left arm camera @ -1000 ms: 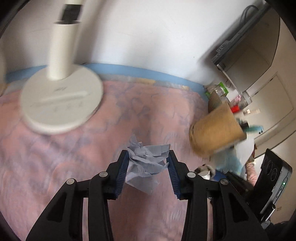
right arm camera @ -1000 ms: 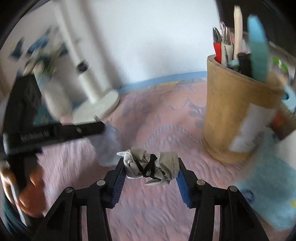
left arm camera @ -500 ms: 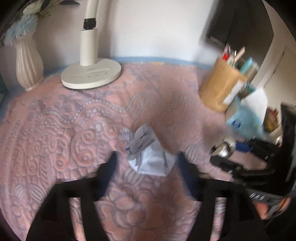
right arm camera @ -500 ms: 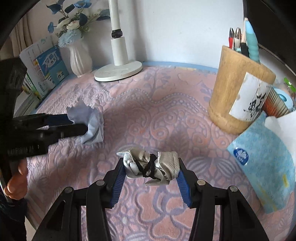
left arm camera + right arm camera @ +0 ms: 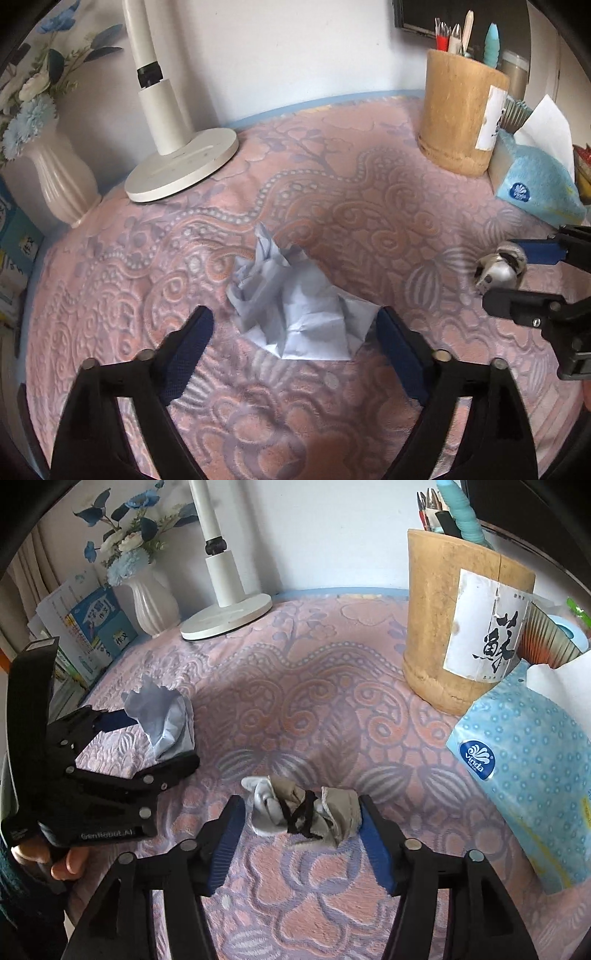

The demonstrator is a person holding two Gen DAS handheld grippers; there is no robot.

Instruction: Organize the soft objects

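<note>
A crumpled pale blue paper ball [image 5: 295, 306] lies on the pink patterned cloth [image 5: 332, 192]; it also shows in the right wrist view [image 5: 166, 720]. My left gripper [image 5: 295, 332] is open, its jaws wide on either side of the paper; it shows in the right wrist view [image 5: 147, 738]. A rolled grey and beige cloth bundle [image 5: 306, 810] tied with black string rests on the cloth between the jaws of my right gripper [image 5: 301, 823], which stands open with a gap on the left side. In the left wrist view the bundle [image 5: 498, 269] sits at the right edge.
A white lamp base [image 5: 181, 166] and a ribbed vase [image 5: 62, 184] of blue flowers stand at the back left. A wooden pen holder [image 5: 465, 635] and a blue tissue pack [image 5: 528, 760] stand at the right. Books [image 5: 92, 627] lean at the far left.
My left gripper has opened and let the paper ball down onto the cloth. My right gripper has lowered the bundle onto the cloth and its jaws have widened.
</note>
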